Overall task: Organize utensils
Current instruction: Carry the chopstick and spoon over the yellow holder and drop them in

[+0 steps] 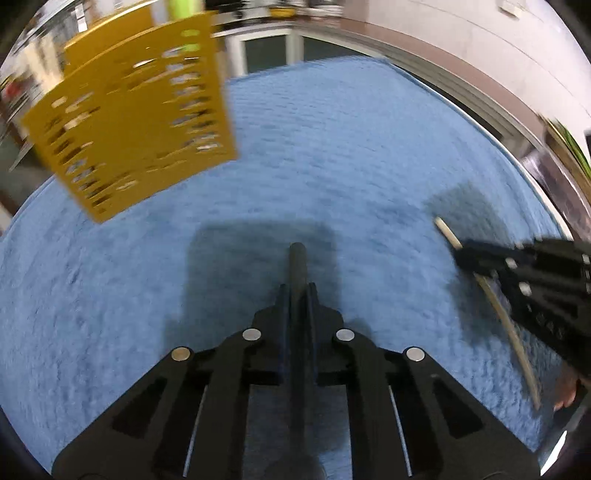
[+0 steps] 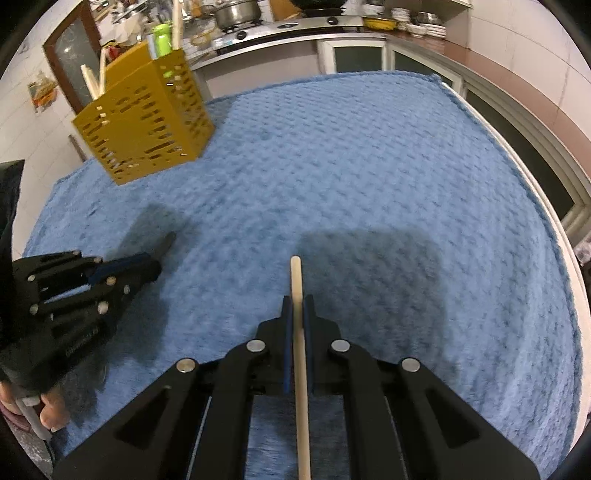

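Note:
A yellow perforated utensil holder (image 1: 129,129) (image 2: 147,122) stands at the far left of the blue towel (image 1: 369,147) (image 2: 369,166). Pale wooden sticks (image 2: 92,79) and a green item (image 2: 162,37) poke out of its top. My left gripper (image 1: 297,291) (image 2: 155,264) is shut on a dark, round-ended utensil handle (image 1: 297,260) (image 2: 168,240) that juts forward just above the towel. My right gripper (image 2: 297,306) (image 1: 461,254) is shut on a pale wooden chopstick (image 2: 295,275) (image 1: 445,229), whose length runs back under the gripper. Both grippers hover near the towel's front, the left one on the holder's side.
Behind the towel runs a kitchen counter (image 2: 295,29) with a stove, a steel pot (image 2: 238,13) and stacked plates (image 2: 417,22). Cabinet doors (image 2: 358,57) line the back and right side. A person's hand (image 2: 51,410) grips the left tool at the lower left.

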{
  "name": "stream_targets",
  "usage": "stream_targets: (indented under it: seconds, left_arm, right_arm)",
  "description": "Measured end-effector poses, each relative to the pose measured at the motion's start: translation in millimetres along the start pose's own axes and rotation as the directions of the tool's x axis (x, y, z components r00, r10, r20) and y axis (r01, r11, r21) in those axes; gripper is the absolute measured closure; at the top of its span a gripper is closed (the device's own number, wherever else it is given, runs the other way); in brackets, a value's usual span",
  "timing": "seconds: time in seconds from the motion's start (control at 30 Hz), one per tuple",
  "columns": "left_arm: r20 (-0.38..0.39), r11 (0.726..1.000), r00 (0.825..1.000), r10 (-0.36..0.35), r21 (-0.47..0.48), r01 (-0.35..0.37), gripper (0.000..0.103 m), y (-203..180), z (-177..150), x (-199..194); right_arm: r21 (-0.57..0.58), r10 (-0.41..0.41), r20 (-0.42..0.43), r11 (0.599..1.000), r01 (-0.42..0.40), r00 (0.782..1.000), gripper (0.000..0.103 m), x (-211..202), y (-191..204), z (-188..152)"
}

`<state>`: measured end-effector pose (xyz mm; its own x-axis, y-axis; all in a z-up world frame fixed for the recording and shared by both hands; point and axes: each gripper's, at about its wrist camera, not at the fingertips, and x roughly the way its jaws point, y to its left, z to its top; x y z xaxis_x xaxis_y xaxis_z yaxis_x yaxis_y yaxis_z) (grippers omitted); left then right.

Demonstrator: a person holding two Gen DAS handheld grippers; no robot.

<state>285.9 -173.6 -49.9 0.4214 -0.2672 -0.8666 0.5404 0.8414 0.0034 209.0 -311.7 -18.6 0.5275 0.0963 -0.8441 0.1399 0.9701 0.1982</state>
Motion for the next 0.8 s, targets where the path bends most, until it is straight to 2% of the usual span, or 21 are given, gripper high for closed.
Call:
stream_targets:
  seconds: [0.2,0.27,0.37,0.6,0.73,0.8]
  left_arm:
    - [-0.045,0.987,0.998,0.032,-0.155,-0.039,0.094,58.9,-11.2,-6.5]
    - [-0.061,0.980,0.998,0.016,-0.196,-0.028,0.094,74.1,-14.8,-8.8]
    - [-0.093,0.975,0.996,-0.008,-0.224,-0.013,0.093,83.8,-11.6,-7.1]
    - [-0.148,0.982,0.989,-0.005,-0.188,-0.024,0.093,78.6,5.8,-0.8]
    - [-0.119,0.974,0.992,-0.034,-0.227,0.006,0.095,87.5,7.0,-8.2]
    - [-0.054,0.969,0.998,-0.045,-0.243,0.031,0.095,93.8,2.7,-25.3]
  right_arm:
    - [-0.070,-0.004,-0.029,0.998,0.002,1.000,0.097,11.6,40.1,9.8]
    - [-0.092,-0.025,-0.042,0.996,0.021,0.999,0.097,17.2,51.5,15.5]
    - [-0.128,-0.077,-0.065,0.989,0.068,0.995,0.097,22.3,61.8,21.2]
    - [-0.124,-0.080,-0.139,0.990,0.062,0.987,0.094,27.7,62.6,32.7]
    - [-0.093,-0.044,-0.087,0.995,0.036,0.995,0.097,19.0,58.3,34.1]
    - [-0.075,-0.016,-0.025,0.997,0.014,1.000,0.097,3.8,56.5,36.0]
